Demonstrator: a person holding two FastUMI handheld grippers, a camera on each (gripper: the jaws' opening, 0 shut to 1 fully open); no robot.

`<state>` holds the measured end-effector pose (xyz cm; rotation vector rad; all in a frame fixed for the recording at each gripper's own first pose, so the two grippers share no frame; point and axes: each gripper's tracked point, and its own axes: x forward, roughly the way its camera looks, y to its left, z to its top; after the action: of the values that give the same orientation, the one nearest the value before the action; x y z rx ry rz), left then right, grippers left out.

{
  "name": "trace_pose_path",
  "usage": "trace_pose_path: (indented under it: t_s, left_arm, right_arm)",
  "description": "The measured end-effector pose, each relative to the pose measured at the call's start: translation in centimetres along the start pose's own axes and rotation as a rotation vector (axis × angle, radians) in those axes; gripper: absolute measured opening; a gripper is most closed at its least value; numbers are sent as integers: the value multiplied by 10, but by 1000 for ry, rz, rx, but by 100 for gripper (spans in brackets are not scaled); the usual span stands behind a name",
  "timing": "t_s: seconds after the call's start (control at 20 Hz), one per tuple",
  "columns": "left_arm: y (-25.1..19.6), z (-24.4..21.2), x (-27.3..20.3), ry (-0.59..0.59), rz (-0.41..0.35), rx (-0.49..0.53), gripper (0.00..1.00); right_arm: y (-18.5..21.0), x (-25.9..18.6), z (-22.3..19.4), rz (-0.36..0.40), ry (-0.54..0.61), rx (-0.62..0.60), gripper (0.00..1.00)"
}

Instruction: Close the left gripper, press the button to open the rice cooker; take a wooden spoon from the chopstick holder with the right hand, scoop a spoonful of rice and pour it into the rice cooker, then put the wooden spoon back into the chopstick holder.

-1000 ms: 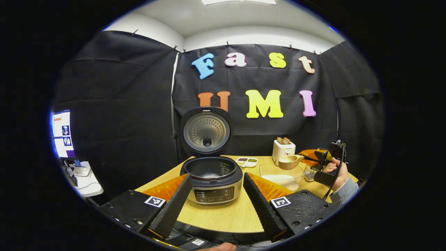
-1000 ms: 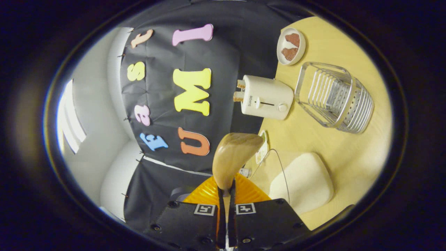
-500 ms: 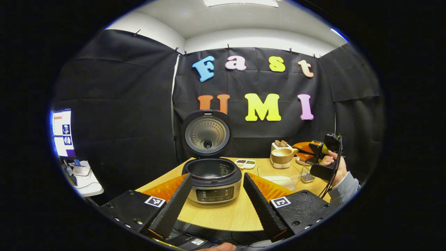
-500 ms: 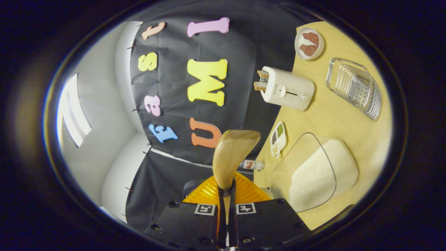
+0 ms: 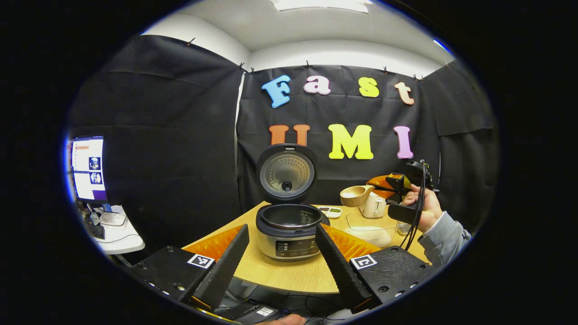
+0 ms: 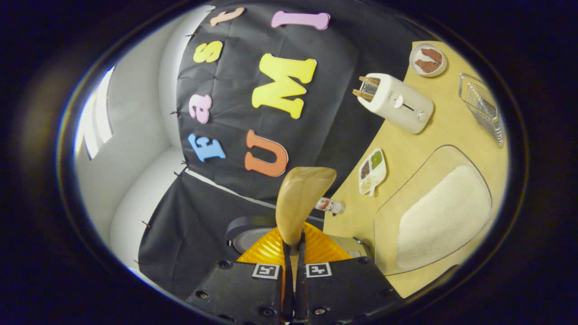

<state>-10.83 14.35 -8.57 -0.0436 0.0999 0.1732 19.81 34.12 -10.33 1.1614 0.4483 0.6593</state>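
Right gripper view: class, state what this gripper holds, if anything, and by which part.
The right gripper holds the wooden spoon by its handle, fingers closed on it, bowl pointing away.

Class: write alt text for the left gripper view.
An open rice cooker sits on a wooden table, framed between the open left gripper fingers. Farther right, a hand holds the right gripper, gripping a wooden spoon.

I count 1 rice cooker [image 5: 289, 228], 1 wooden spoon [image 6: 300, 201], 1 toaster [image 6: 397, 103], 1 glass rice bowl [image 6: 433, 212], 2 small dishes, 1 chopstick holder [image 6: 483, 108], 1 small bottle [image 6: 329, 206].
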Motion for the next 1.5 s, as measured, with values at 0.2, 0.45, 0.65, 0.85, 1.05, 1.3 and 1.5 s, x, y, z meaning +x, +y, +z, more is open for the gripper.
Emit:
trace_pose_path:
  t_s: [0.2, 0.45, 0.65, 0.85, 1.05, 1.3, 1.5]
  left_arm:
    - [16, -6, -1, 7, 22, -13, 94]
    - [26, -8, -3, 1, 28, -21, 94]
    - [32, -14, -3, 10, 45, 10, 94]
    - [31, -16, -4, 13, 37, 8, 94]
    - [34, -15, -6, 8, 37, 6, 94]
    - [32, -18, -4, 15, 33, 2, 94]
    - [32, -19, -3, 22, 33, 2, 94]
  right_arm:
    - [21, 24, -27, -4, 18, -107, 8]
    - [38, 49, -59, -31, 43, -280, 7]
    - [48, 69, -80, -58, 58, -486, 7]
    - [55, 90, -90, -95, 68, -692, 8]
    - [61, 102, -103, -98, 100, -921, 8]
    - [71, 112, -116, -73, 138, -1136, 8]
    - [63, 115, -128, -81, 171, -1201, 8]
